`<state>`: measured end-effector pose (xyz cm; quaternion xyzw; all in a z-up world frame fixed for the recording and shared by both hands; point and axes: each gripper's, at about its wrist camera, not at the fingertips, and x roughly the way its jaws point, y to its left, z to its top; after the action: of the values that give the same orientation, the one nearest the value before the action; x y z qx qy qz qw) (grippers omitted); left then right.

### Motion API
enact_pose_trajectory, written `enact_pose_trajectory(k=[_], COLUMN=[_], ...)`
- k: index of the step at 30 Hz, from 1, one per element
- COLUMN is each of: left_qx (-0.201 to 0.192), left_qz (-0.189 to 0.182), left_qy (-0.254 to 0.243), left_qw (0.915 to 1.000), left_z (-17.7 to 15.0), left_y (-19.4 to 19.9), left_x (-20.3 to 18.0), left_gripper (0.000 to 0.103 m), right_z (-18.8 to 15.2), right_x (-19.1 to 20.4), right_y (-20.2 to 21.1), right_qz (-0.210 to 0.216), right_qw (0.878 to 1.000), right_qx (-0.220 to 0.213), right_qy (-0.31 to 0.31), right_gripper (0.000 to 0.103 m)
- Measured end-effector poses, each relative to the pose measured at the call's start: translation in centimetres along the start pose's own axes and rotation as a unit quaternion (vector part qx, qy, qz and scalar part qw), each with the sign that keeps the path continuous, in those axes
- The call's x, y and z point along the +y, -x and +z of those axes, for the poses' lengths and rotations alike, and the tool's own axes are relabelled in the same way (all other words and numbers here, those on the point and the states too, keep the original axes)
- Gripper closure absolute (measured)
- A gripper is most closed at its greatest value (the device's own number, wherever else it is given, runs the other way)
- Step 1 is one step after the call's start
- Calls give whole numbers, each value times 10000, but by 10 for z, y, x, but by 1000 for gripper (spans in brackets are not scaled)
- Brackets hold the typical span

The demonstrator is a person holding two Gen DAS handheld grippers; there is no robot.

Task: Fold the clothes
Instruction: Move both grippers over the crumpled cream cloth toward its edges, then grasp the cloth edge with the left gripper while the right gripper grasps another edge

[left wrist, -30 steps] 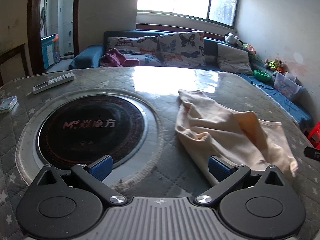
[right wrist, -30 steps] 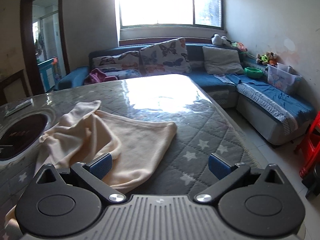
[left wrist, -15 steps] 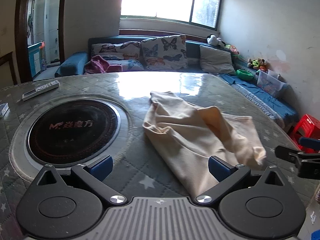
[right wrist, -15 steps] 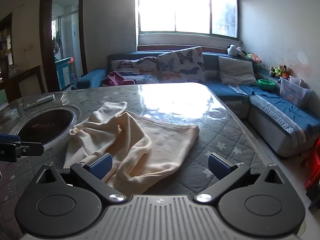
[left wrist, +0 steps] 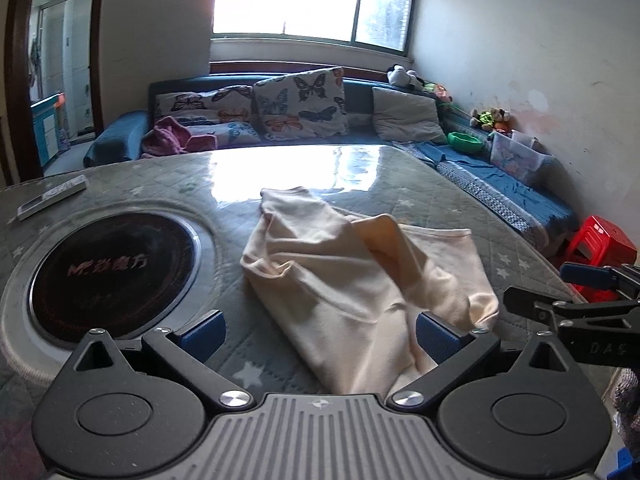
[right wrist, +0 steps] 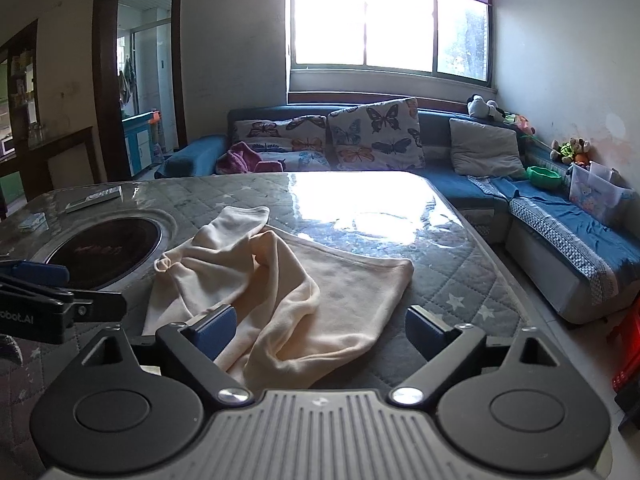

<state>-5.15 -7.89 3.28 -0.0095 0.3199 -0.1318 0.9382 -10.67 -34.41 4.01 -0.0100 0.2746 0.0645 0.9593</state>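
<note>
A: Where does the cream garment lie?

B: It lies crumpled on the quilted table cover, in the centre of the left wrist frame, just to the right of the round black cooktop. In the right wrist frame the garment fills the lower centre, with one sleeve reaching toward the upper left.

A: What do the grippers do?

B: The left gripper has its blue pads spread wide and holds nothing; the near edge of the cloth lies between them. The right gripper is also spread apart and empty, above the near part of the cloth.

A: What else is on the table?

B: A remote control rests at the upper left. Behind the table stands a blue sofa with butterfly cushions.
</note>
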Motion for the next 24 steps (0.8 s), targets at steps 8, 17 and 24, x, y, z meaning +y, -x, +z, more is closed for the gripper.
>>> enact_pose_trajectory(k=[8, 17, 24], left_qx=[82, 241, 339], left_qz=[-114, -76, 39], left_qy=[-145, -309, -375], left_qw=[9998, 9992, 9987], left_z=[21, 33, 40], left_y=[-24, -47, -63], left_x=[-9, -12, -7], left_gripper=[2, 4, 12], right_z=[11, 22, 33], right_x=[-6, -11, -10], right_y=[-18, -39, -60], right_qz=[41, 73, 187], right_qw=[9999, 9997, 9992], right_qx=[112, 228, 350], right_qy=[1, 2, 101], right_gripper=[18, 24, 32])
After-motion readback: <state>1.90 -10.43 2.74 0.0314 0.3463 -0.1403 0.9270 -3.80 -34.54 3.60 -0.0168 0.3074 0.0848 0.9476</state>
